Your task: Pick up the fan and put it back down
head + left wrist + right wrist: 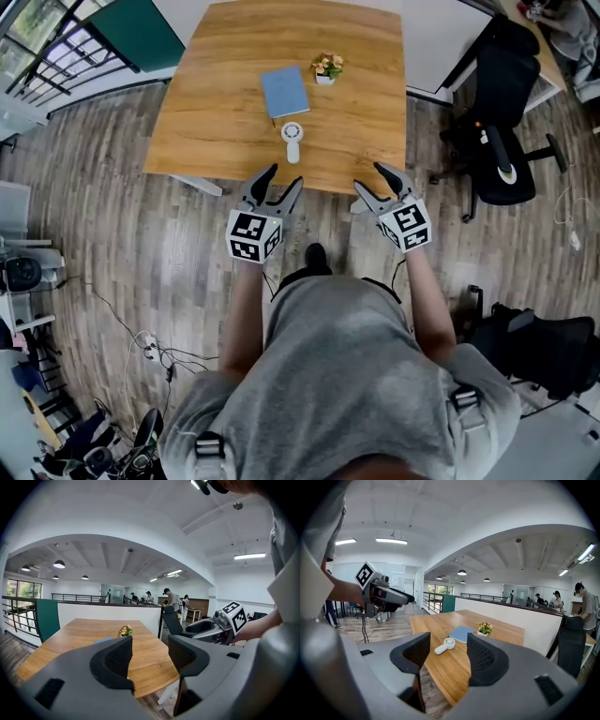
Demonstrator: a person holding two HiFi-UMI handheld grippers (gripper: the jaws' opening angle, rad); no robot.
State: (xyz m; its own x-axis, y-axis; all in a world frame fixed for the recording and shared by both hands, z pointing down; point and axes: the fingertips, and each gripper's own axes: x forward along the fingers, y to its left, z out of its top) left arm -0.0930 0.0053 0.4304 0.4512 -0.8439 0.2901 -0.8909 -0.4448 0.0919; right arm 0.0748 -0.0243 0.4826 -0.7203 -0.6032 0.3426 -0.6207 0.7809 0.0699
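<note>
Fan (pixel 292 142) lies flat near the front edge of the bench (pixel 220 108), untouched; left gripper (pixel 284 178) and right gripper (pixel 370 180) hover short of that edge, jaws apart and empty, evidently readied for approach; pickup not yet begun.

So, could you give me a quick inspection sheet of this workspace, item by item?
Surface: wooden table, holding three things.
Job's things: white fan lying flat near the table's near edge, untouched.
Clutter: blue notebook and small flower pot beyond the fan.
Grippers: left gripper and right gripper both open and empty, over the near edge.
Cables: loose cables on the floor, left in the head view.
Surroundings: black office chair right of the table; people far off.
</note>
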